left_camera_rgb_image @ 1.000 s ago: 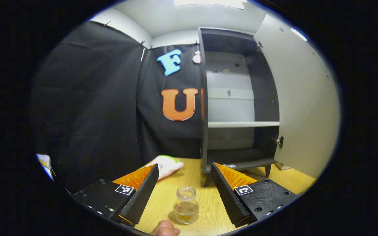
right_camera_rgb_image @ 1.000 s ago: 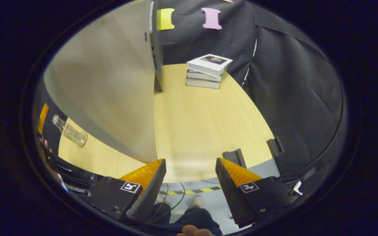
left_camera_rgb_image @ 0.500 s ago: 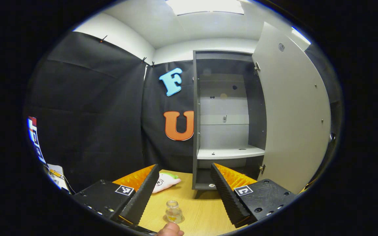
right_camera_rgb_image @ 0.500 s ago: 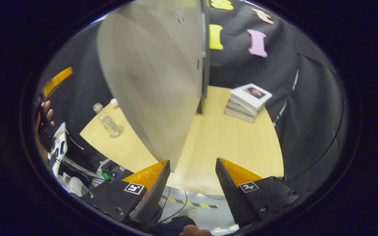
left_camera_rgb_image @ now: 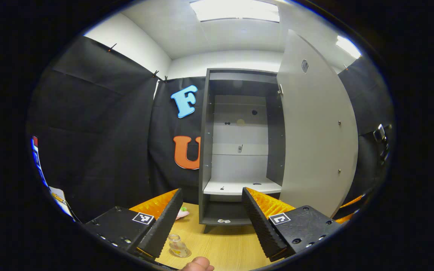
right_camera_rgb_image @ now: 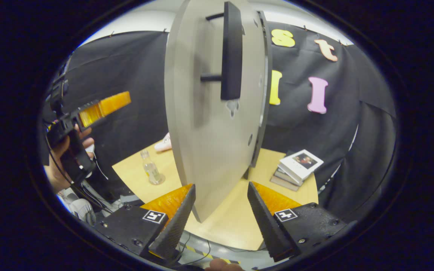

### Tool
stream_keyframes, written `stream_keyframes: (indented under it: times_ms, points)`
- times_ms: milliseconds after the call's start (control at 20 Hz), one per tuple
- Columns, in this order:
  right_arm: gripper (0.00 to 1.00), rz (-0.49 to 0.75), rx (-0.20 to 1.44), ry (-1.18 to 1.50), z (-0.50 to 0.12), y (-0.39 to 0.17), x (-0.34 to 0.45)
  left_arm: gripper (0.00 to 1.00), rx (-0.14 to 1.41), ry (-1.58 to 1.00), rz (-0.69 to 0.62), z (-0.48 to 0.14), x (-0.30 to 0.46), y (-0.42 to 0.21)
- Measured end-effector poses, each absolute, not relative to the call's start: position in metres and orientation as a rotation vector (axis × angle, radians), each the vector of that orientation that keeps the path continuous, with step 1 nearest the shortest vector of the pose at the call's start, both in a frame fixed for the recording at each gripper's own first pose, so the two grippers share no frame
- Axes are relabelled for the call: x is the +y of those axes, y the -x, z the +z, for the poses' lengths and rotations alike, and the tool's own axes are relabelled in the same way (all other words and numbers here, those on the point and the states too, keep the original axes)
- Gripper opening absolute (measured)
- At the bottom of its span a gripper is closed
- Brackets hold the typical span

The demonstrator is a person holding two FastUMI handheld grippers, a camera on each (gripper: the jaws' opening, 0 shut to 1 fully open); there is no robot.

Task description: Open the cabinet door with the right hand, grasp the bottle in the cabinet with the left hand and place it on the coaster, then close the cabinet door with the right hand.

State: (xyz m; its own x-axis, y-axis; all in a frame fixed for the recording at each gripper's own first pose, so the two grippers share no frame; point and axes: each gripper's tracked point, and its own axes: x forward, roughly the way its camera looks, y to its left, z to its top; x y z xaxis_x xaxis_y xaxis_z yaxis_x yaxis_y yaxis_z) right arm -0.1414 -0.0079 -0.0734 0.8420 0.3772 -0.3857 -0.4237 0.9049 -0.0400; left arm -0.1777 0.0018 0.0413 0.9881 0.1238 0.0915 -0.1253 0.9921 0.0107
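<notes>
both grippers released: left gripper (left_camera_rgb_image: 209, 210) and right gripper (right_camera_rgb_image: 220, 205) jaws apart, holding nothing. cabinet (left_camera_rgb_image: 239, 150) door (right_camera_rgb_image: 209, 124) open at 12 o'clock of r. gripper, handle (right_camera_rgb_image: 231, 52) untouched. bottle (right_camera_rgb_image: 150, 169) on coaster (right_camera_rgb_image: 157, 181) at 10 o'clock. left: close door.

Recording booth: black cloth walls (left_camera_rgb_image: 100, 124), wooden table (right_camera_rgb_image: 239, 222), cabinet (left_camera_rgb_image: 239, 150).
</notes>
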Motion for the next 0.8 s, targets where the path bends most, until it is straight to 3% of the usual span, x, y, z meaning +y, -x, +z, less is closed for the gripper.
stream_keyframes:
  times_ms: [300,800]
  points:
    - [0.91,0.468,0.286,0.132,-0.043,0.131,0.051,0.95,-0.099,0.028,0.080,0.057,0.015,0.153]
    - [0.92,0.489,0.284,0.060,-0.046,0.076,0.152,0.95,0.099,0.062,-0.067,-0.002,0.043,0.155]
